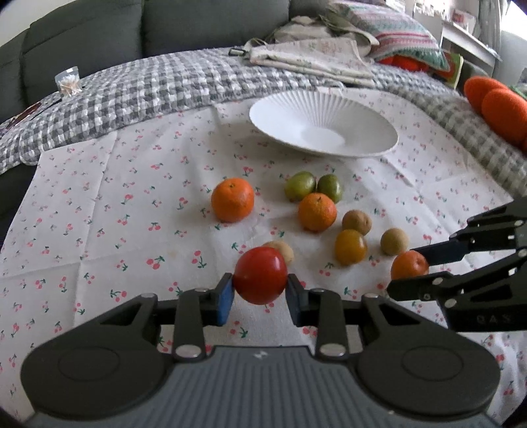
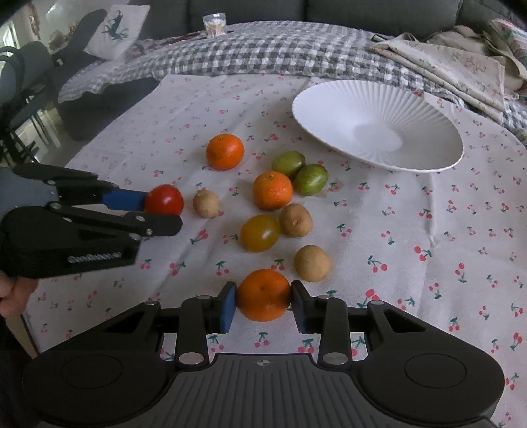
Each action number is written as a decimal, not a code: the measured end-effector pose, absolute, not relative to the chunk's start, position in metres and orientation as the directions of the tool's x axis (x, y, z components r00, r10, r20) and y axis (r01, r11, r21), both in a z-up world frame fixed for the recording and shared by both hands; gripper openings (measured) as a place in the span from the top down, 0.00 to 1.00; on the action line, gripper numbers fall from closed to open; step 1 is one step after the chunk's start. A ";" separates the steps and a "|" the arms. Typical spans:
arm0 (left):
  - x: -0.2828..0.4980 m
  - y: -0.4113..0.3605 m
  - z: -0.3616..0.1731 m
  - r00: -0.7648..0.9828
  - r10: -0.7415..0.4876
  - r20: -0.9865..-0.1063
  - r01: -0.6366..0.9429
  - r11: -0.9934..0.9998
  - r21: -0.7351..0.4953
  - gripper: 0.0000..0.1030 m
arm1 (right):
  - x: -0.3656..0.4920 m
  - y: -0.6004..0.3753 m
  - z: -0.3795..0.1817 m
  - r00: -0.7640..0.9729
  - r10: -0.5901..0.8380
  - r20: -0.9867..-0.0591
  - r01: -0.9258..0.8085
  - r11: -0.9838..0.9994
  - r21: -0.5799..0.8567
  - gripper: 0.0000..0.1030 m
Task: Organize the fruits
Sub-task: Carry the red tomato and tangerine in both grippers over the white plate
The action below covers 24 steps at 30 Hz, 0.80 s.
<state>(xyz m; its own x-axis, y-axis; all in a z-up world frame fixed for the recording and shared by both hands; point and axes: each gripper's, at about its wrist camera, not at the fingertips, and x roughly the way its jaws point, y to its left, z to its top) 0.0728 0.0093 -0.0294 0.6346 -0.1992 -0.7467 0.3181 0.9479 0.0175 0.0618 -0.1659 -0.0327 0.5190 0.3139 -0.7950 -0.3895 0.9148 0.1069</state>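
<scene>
My left gripper (image 1: 260, 289) is shut on a red tomato (image 1: 260, 280), which also shows at the left in the right wrist view (image 2: 164, 200). My right gripper (image 2: 263, 301) is shut on a small orange fruit (image 2: 263, 294), seen at the right in the left wrist view (image 1: 409, 264). Loose on the cherry-print cloth (image 2: 428, 230) lie two oranges (image 2: 225, 151) (image 2: 272, 190), two green fruits (image 2: 289, 163) (image 2: 310, 179), a yellow tomato (image 2: 259, 233) and three brown fruits (image 2: 206, 203) (image 2: 295, 220) (image 2: 312, 263). An empty white ribbed plate (image 2: 329, 108) stands behind them.
A grey checked blanket (image 2: 263, 49) covers the table behind the cloth. Folded fabric (image 2: 444, 66) lies at the back right, and a small clear cup (image 2: 214, 23) at the back. A dark sofa (image 1: 98, 33) stands beyond. Orange plush items (image 1: 494, 102) are at the far right.
</scene>
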 end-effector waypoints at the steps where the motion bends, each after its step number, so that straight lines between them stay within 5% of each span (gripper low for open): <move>1: 0.073 0.010 -0.027 0.640 -0.200 -0.742 0.314 0.949 0.015 0.69 | 0.062 -0.167 -0.032 0.523 0.311 -0.794 -0.386 0.916 0.105 0.67; 24: 0.125 -0.017 0.014 0.687 -0.227 -0.690 0.257 0.965 -0.061 0.69 | 0.105 -0.241 0.022 0.682 0.260 -0.684 -0.190 0.966 0.178 0.67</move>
<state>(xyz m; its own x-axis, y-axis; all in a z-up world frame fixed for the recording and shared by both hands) 0.1246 -0.0169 0.0141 0.6870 -0.2265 -0.6905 0.2566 0.9646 -0.0612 0.1048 -0.2411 0.0221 0.6819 0.2597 -0.6838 -0.1898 0.9656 0.1775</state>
